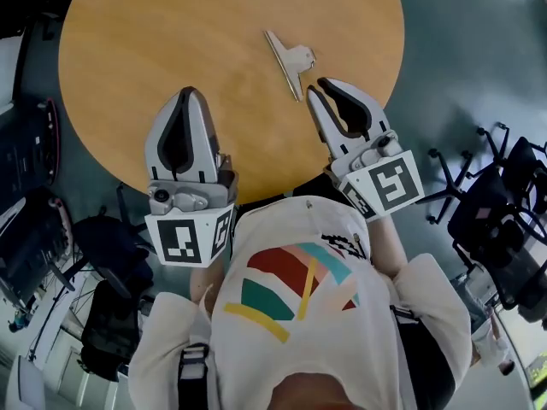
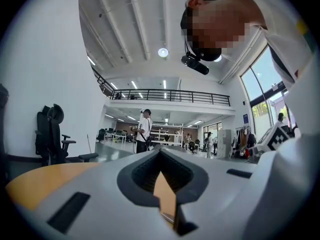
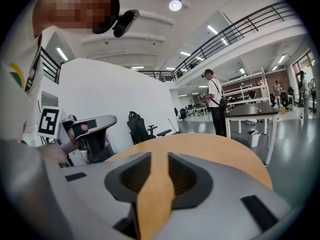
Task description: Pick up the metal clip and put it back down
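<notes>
the metal clip (image 1: 291,60) is lying on the round wooden table (image 1: 171,24), just beside the right gripper (image 1: 319,89); its jaws are sitting barely apart, gripping nothing; the left gripper (image 1: 189,93) is sitting closed and empty

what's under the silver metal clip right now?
The silver metal clip lies directly on the bare top of the round wooden table. Nothing else shows beneath or around its edges. The small patch of tabletop right under the clip's body is covered by it and cannot be seen.

I lose the table's (image 1: 128,75) far edge past the head view's top. Its near edge partly hides behind the left gripper (image 1: 190,93) and right gripper (image 1: 316,89). Whether the right gripper touches the clip (image 1: 291,61), I can't tell.
</notes>
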Available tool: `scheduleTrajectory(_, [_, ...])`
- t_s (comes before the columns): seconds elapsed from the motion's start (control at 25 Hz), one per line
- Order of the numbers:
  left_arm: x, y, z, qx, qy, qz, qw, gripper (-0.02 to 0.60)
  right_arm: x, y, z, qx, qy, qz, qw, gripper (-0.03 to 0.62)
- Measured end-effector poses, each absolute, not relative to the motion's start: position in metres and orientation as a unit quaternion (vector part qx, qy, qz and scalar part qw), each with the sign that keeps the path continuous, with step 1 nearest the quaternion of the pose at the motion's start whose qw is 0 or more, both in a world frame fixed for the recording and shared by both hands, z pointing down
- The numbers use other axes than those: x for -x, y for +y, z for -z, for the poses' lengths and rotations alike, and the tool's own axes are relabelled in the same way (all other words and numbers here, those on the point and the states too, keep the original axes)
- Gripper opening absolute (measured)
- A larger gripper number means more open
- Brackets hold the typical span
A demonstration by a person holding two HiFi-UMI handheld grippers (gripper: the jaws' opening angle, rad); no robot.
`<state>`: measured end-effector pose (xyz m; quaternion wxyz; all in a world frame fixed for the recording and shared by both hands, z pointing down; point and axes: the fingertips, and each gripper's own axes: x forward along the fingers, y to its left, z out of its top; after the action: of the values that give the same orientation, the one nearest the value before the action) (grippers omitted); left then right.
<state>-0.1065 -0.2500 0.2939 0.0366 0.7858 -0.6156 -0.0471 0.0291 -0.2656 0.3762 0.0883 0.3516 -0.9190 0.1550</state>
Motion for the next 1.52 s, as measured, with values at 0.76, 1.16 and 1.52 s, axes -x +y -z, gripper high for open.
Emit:
scheduleTrajectory(0.76, [0.081, -0.283, -0.419, -0.791, -0.599, -0.012, 0.123, 0.037, -0.031, -0.332, -0.574, -0.383, -0.85, -0.295, 0.209, 0.242])
scheduleTrajectory(1.16, [0.105, -0.276, -0.409, -0.781, -0.615, -0.01, 0.11, 0.037, -0.016, -0.327, -0.561, -0.39, -0.856, -0.254, 0.224, 0.101])
scheduleTrajectory(1.52, [0.125, -0.264, -0.359, -0.772, -0.631, 0.011, 0.077, 0.037, -0.01, -0.335, -0.462, -0.414, -0.877, -0.192, 0.153, 0.098])
